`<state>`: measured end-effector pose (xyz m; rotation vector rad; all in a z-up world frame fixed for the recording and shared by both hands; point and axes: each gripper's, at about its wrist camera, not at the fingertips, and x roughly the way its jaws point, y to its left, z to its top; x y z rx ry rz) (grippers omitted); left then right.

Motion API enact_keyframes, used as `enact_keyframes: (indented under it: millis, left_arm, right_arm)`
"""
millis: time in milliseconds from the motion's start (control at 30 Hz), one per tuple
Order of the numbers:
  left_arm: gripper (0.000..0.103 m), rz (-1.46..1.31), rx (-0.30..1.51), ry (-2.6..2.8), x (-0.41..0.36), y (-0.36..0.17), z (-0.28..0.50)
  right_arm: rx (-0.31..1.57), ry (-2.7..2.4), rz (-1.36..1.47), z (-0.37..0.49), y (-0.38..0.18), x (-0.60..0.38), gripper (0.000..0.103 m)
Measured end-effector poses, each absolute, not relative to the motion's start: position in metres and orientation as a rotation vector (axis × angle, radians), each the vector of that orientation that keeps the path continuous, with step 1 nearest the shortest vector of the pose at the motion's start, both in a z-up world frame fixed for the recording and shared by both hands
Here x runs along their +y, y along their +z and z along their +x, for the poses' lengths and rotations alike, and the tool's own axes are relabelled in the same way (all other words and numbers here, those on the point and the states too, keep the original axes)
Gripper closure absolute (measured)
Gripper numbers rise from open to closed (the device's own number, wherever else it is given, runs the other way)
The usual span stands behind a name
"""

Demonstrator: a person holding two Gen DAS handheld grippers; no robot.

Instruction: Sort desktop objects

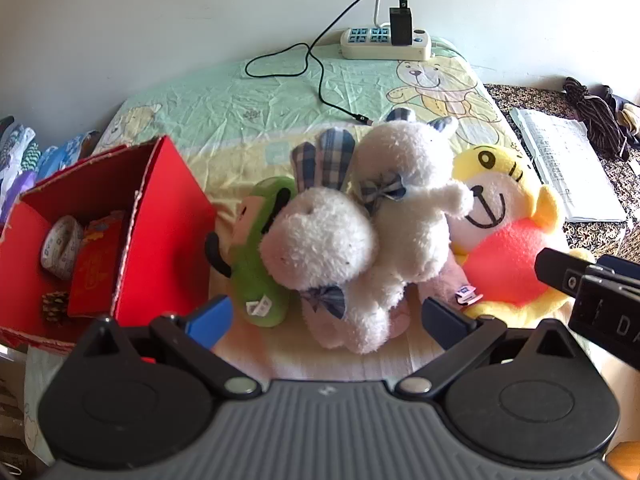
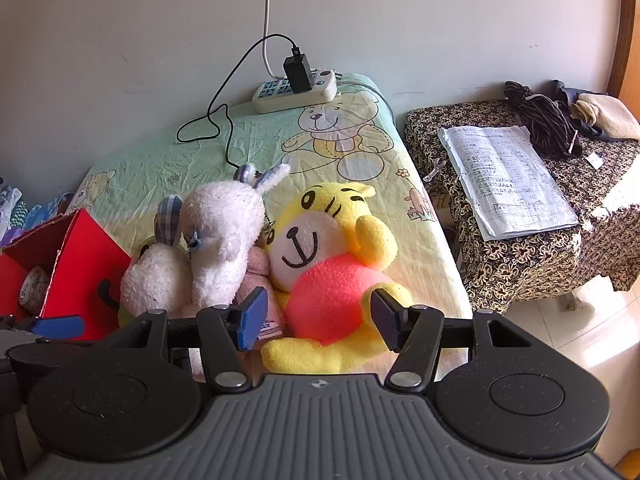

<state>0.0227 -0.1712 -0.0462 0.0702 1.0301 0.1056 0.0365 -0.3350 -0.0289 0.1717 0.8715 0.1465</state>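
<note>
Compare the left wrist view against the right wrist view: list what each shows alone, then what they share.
Left wrist only: red envelopes and a pine cone inside the red box.
Right wrist only: the floor under the patterned side table.
Both: white plush rabbits, yellow plush tiger, power strip, both tools open, left tool, right tool.

box (image 1: 160,240) left of plush toys (image 1: 360,240)

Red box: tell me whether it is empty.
No, the red box holds a roll of tape and a red packet.
</note>
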Motion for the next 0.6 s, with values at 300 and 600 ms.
enact_keyframes:
  millis: [300, 600]
  left_arm:
    - [0.002, 0.087, 1.028, 0.095, -0.179, -0.047, 0.025]
    - [0.001, 0.103, 1.040, 0.088, -0.185, -0.049, 0.026]
  right_arm:
    - [0.877, 0.146, 0.170, 0.038, -0.030, -0.336, 0.043]
    - [0.880, 0.141, 0.178, 0.040, -0.031, -0.339, 0.043]
